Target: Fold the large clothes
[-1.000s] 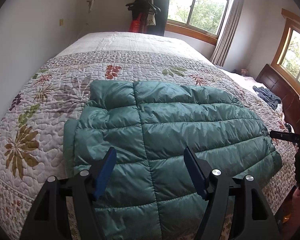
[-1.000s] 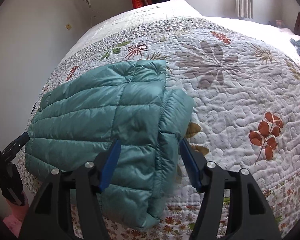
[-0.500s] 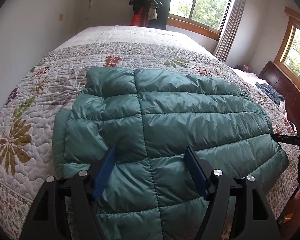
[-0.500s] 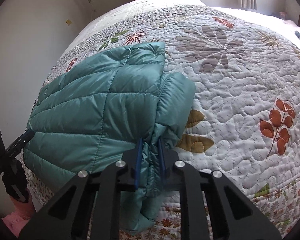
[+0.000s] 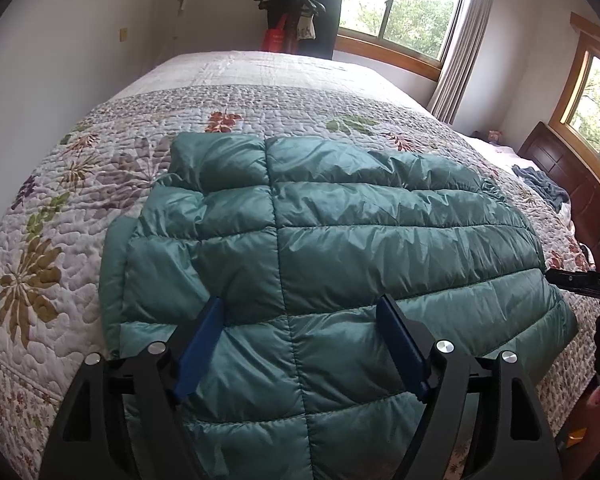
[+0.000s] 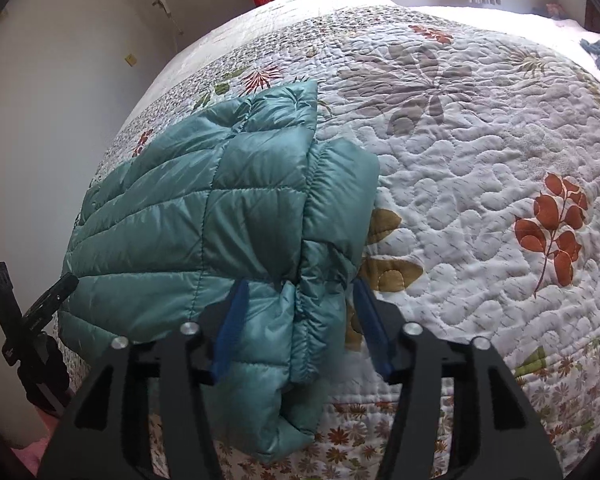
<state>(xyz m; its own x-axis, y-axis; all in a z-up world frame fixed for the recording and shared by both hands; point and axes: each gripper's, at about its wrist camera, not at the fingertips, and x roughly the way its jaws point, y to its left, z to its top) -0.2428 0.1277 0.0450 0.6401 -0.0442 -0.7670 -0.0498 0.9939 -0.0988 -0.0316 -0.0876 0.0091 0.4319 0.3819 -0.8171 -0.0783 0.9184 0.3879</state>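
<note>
Teal quilted down jacket (image 5: 340,260) lies folded on our white floral quilted bedspread (image 6: 480,208), near its front edge. Our left gripper (image 5: 300,316) hovers over it with blue fingers spread wide; our right gripper (image 6: 300,300) straddles the bunched sleeve (image 6: 332,208), also parted.

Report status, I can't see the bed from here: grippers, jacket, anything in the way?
Left gripper open over jacket. Right gripper open, straddling its edge. Quilt ahead clear.

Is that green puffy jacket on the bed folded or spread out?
Folded. The teal quilted puffer jacket lies as a compact rectangle, with doubled layers along its right edge.
</note>
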